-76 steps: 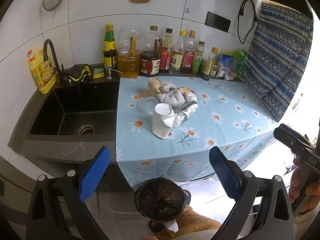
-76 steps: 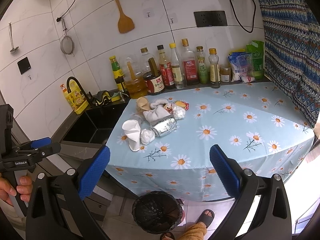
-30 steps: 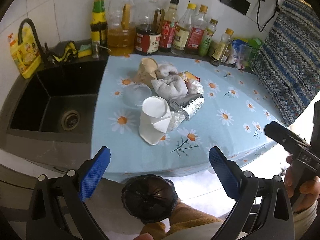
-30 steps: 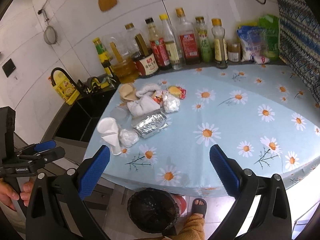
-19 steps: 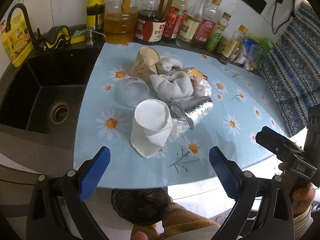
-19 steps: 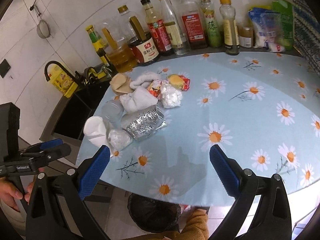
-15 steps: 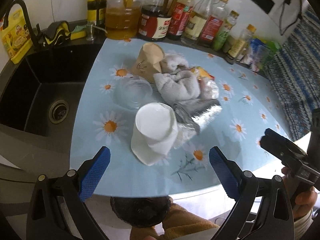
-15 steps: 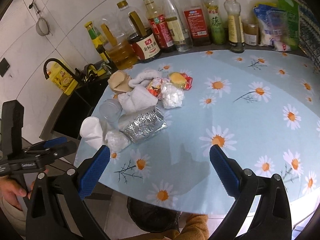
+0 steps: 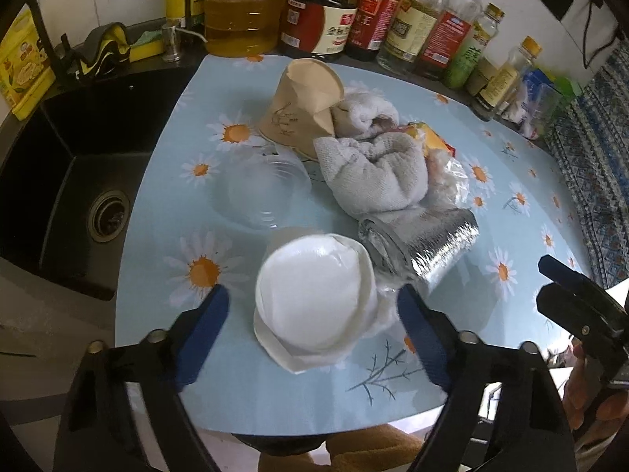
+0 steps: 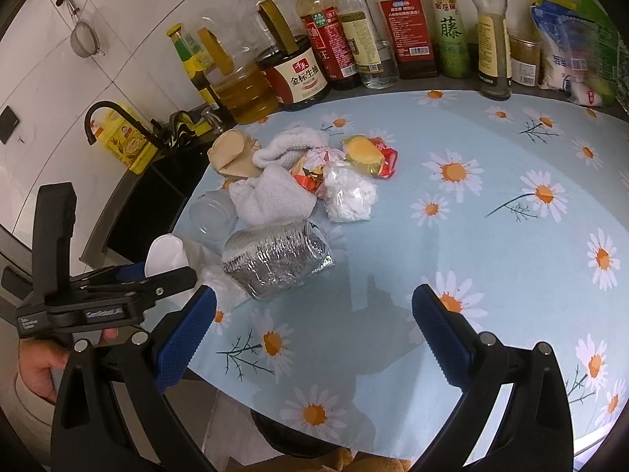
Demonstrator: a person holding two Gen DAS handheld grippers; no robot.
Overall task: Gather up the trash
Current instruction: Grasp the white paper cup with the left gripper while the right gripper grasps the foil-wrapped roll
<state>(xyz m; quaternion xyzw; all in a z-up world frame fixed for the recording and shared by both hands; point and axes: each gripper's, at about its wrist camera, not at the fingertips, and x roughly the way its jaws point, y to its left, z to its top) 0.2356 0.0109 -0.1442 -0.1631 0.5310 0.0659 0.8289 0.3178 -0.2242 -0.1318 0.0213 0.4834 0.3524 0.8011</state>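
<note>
Trash lies heaped on the daisy tablecloth (image 9: 165,338): a crushed white paper cup (image 9: 314,299), a foil container (image 9: 428,244), a grey-white rag (image 9: 377,173), a brown paper cup (image 9: 302,106), a clear plastic cup (image 9: 259,188) and snack wrappers (image 10: 365,153). My left gripper (image 9: 314,334) points down over the white cup. Its jaws are closing with the cup between them, and a gap shows on each side. My right gripper (image 10: 314,322) hangs open above bare cloth in front of the foil container (image 10: 275,259), with nothing between its fingers.
A black sink (image 9: 59,181) lies left of the table. Sauce and oil bottles (image 9: 326,8) line the back wall, with a patterned cloth (image 9: 589,157) at the right. A black-lined bin (image 10: 298,436) peeks out below the table's front edge.
Both grippers came down and closer to the trash heap. The left jaws narrowed around the white cup. The bin slid mostly out of sight under the table edge.
</note>
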